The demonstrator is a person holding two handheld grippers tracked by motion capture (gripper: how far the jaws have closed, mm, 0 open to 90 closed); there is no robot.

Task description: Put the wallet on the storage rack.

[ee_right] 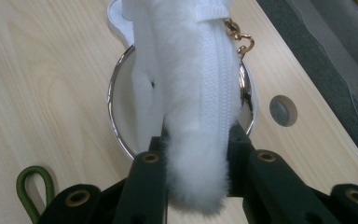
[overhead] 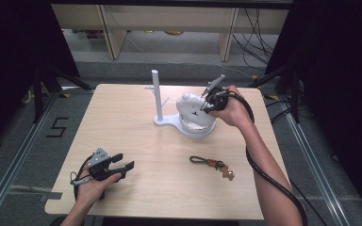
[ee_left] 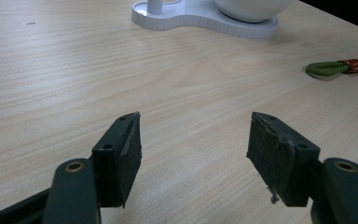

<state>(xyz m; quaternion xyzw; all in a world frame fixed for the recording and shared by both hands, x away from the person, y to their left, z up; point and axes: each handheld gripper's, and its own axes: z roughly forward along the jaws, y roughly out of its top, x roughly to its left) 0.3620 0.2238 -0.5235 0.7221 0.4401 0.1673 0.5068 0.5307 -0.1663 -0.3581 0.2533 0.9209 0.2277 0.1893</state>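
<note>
The right gripper [overhead: 206, 100] is clamped on a white fluffy pouch [ee_right: 186, 93]: in the right gripper view both jaws press into the fur near its lower end, beside a white zipper band that runs up to a gold clasp [ee_right: 240, 38]. The pouch hangs over the bowl [ee_right: 116, 100] of a white stand [overhead: 167, 121], just above the rim, though whether it touches the bowl cannot be told. A grip at one end lets the rest dangle freely, which suits either lowering it into the bowl or lifting it toward the stand's post [overhead: 156, 92]; the side pegs on that post appear meant for hanging such items. The clasp sits at the end far from the jaws, so hooking it on a peg would, in my judgement, call for a regrip or a second hand. The left gripper [overhead: 118, 168] rests low at the near left of the table [overhead: 122, 127], its jaws spread wide with nothing between them, well apart from the stand; it appears to be held in reserve. A green-looped keyring [overhead: 212, 164] lies untouched on the table between the stand and the near edge.
</note>
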